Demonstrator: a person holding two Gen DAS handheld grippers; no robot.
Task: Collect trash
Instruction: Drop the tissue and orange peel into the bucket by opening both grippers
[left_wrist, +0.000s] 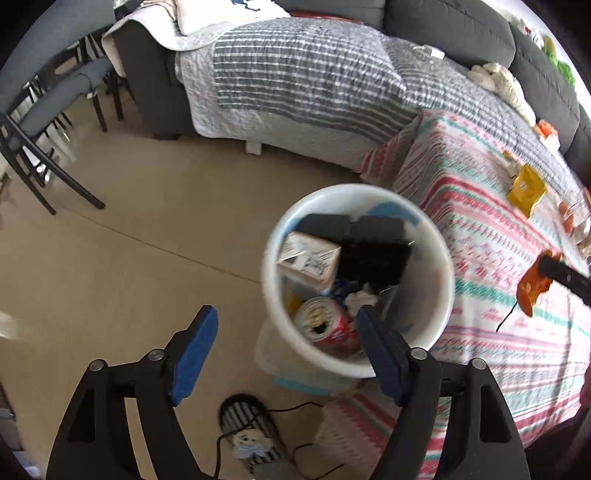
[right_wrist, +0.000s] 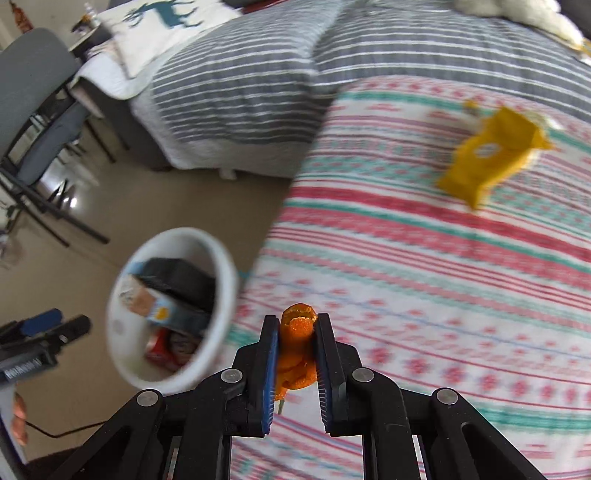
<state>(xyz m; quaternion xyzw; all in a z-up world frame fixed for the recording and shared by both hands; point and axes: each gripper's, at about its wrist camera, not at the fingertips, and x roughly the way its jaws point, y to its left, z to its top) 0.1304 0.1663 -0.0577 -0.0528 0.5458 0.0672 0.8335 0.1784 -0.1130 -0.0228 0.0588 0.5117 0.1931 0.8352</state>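
The left gripper (left_wrist: 286, 325) hangs over the floor beside the bin (left_wrist: 436, 258), its blue pads (left_wrist: 197, 354) spread wide with nothing between them; one pad overlaps the bin's near rim in the left wrist view. The right gripper (right_wrist: 295, 328) is pressed tight on a piece of orange peel (right_wrist: 297, 343), curled and pitted, bright orange, sticking out above and below the pads, held over the striped cloth (right_wrist: 424, 277). The bin is white and round, standing on the floor against the cloth's edge. Inside lie one red can (left_wrist: 328, 325) with its top open, one small carton (left_wrist: 310, 260), a black tray-like piece (left_wrist: 373, 243) and some crumpled white scraps. On the cloth, well apart from the bin, lies one yellow wrapper (right_wrist: 491, 155), crumpled. A sofa (left_wrist: 295, 74) under a grey striped quilt stands behind.
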